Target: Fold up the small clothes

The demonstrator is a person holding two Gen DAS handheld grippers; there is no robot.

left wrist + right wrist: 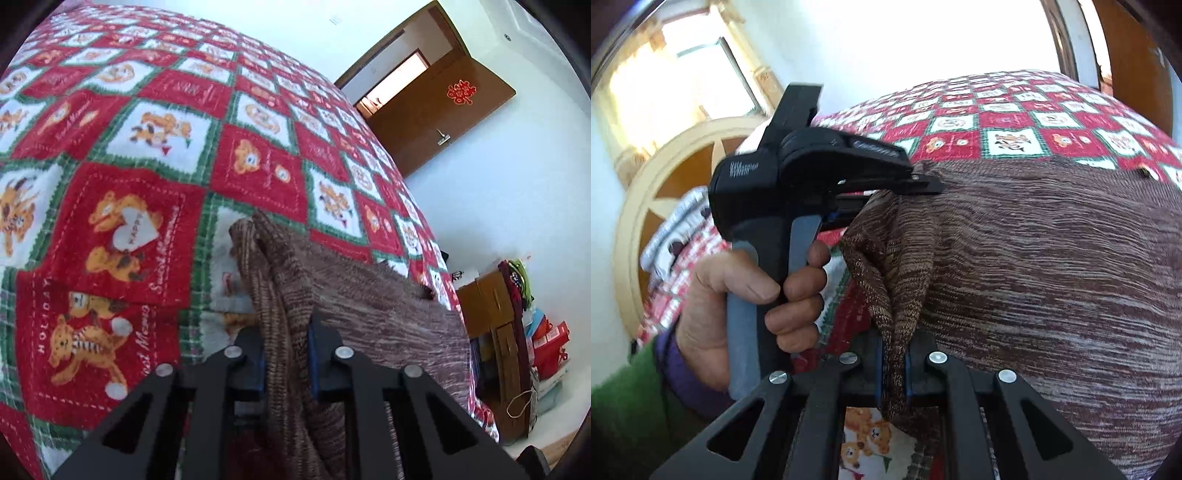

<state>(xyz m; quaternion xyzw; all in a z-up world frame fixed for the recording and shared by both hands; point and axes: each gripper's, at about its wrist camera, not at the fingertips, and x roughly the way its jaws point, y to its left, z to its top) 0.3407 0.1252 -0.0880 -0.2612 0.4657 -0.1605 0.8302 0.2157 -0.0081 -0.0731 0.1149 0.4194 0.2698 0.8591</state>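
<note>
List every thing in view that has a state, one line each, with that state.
Left gripper: shut on the brown knit garment.
Right gripper: shut on the brown knit garment.
Brown knit garment: lifted at one edge by both grippers, the rest draped over the bed.
Bear-print blanket: spread flat on the bed.
Wooden door: open.

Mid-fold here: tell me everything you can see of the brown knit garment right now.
The brown knit garment is a marled brown-and-cream knit with a ribbed, darker edge. Both grippers, left and right, are shut on that bunched edge, close together. The body spreads out across the red-and-white checked bedspread.
</note>
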